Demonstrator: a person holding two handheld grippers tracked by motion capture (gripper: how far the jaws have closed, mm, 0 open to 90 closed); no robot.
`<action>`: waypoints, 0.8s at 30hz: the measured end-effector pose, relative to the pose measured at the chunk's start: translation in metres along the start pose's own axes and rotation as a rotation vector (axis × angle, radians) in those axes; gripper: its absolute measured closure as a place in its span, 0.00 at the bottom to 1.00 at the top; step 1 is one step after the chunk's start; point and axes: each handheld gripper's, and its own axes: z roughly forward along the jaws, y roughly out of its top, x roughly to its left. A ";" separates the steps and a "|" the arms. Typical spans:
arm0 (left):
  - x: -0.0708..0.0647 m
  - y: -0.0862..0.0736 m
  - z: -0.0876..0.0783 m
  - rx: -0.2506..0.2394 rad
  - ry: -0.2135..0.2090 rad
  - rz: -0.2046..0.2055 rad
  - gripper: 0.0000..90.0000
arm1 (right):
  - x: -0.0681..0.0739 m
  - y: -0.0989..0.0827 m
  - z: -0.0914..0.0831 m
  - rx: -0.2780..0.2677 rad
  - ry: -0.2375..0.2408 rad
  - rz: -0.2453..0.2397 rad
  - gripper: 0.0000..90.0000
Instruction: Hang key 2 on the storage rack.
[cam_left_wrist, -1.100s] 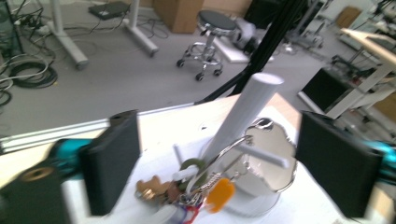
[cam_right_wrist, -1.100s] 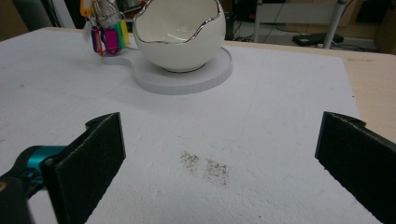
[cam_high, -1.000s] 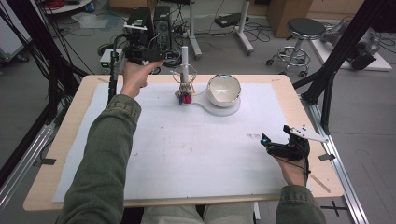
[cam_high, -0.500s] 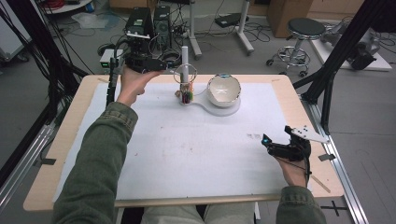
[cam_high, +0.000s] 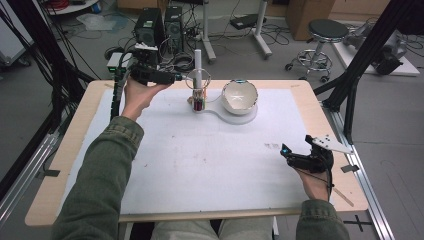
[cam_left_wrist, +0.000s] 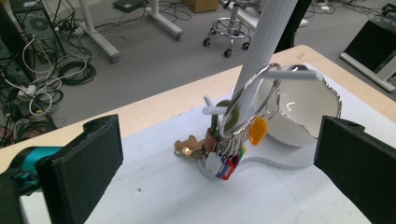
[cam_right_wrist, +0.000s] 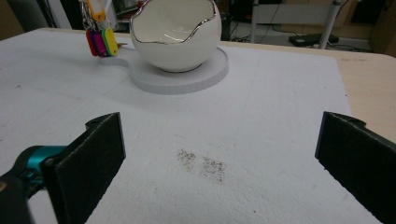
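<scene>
Key ring: hung on stand, not yet gripped. Left gripper, at 9 o'clock, jaws held wide, empty. Removal is judged outstanding.

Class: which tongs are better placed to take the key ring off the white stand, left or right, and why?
Left. The left tongs are open right beside the key ring on the white stand, jaws facing it. The right tongs rest open at the table's near right edge, far away.
</scene>
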 end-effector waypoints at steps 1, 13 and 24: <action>0.001 -0.003 -0.001 0.003 0.002 0.001 0.02 | 0.000 0.000 0.000 -0.001 0.001 -0.001 0.01; 0.010 -0.029 -0.004 0.047 0.055 0.037 0.02 | 0.001 0.000 0.002 0.008 -0.001 -0.014 0.01; 0.019 -0.053 -0.016 0.044 0.074 0.038 0.02 | 0.002 0.000 0.003 0.021 -0.004 -0.022 0.01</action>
